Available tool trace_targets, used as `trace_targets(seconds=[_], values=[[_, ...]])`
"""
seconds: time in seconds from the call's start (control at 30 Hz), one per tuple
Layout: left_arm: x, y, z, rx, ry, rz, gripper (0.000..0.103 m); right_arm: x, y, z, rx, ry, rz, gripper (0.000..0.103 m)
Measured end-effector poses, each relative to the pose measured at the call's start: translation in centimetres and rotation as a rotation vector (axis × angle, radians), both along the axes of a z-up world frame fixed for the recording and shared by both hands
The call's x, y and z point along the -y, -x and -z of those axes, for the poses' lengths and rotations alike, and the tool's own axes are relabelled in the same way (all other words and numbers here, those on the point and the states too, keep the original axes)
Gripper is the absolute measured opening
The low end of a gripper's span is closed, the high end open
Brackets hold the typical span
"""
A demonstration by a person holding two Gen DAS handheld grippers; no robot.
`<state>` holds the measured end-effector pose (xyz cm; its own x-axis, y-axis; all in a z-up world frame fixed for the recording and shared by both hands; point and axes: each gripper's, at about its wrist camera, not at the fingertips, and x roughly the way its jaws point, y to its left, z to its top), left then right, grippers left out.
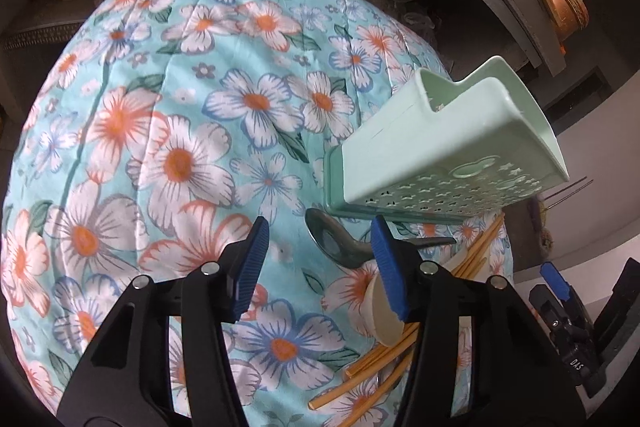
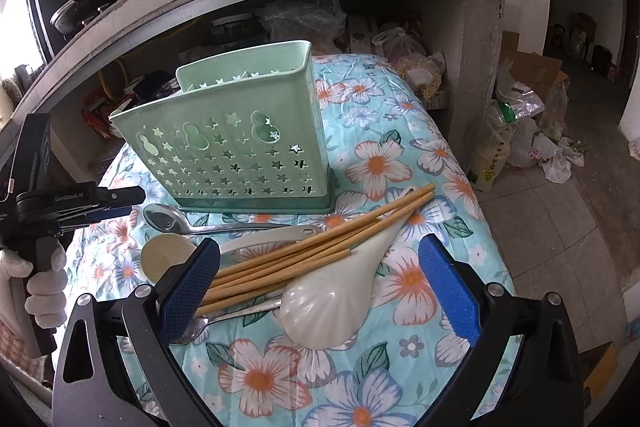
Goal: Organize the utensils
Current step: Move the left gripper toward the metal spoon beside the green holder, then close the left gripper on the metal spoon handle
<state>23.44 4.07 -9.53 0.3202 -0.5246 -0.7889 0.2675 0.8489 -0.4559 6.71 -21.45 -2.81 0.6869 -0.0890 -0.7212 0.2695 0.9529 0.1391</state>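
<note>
A green utensil holder (image 2: 240,143) stands upright and looks empty on the floral cloth (image 2: 376,163), centre left in the right wrist view. The utensils lie loose just in front of it: a bundle of chopsticks (image 2: 316,251), a white ladle (image 2: 340,303), a steel spoon (image 2: 168,217) and a beige spoon (image 2: 168,255).

Sorting looks barely begun. The right gripper (image 2: 320,291) hovers over the chopsticks and ladle, jaws wide apart, nothing held. The likely next move is to close on one piece and lift it to the holder's open top.

The left wrist view adds the left gripper (image 1: 318,267), jaws partly apart and empty, at lower centre just left of the steel spoon. Only the right view shows the gloved hand (image 2: 40,287) holding it.
</note>
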Motion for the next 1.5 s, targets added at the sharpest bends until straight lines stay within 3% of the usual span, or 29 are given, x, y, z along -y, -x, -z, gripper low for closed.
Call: trace_targets(seconds=[0.3,0.7,1.5], values=[[-0.2,-1.3,2.5,-0.128,0.088,0.009,0.044,-0.2,0.1,0.4,-0.007,-0.008,0.012,0.097],[1.2,-1.8,4.0,-0.133,0.034,0.009,0.012,-0.1,0.7,0.2,-0.004,-0.011,0.026,0.097],[-2.0,-0.7,3.3,-0.061,0.071,-0.075,0.007,-0.9,1.3,-0.3,0.016,0.007,-0.003,0.097]])
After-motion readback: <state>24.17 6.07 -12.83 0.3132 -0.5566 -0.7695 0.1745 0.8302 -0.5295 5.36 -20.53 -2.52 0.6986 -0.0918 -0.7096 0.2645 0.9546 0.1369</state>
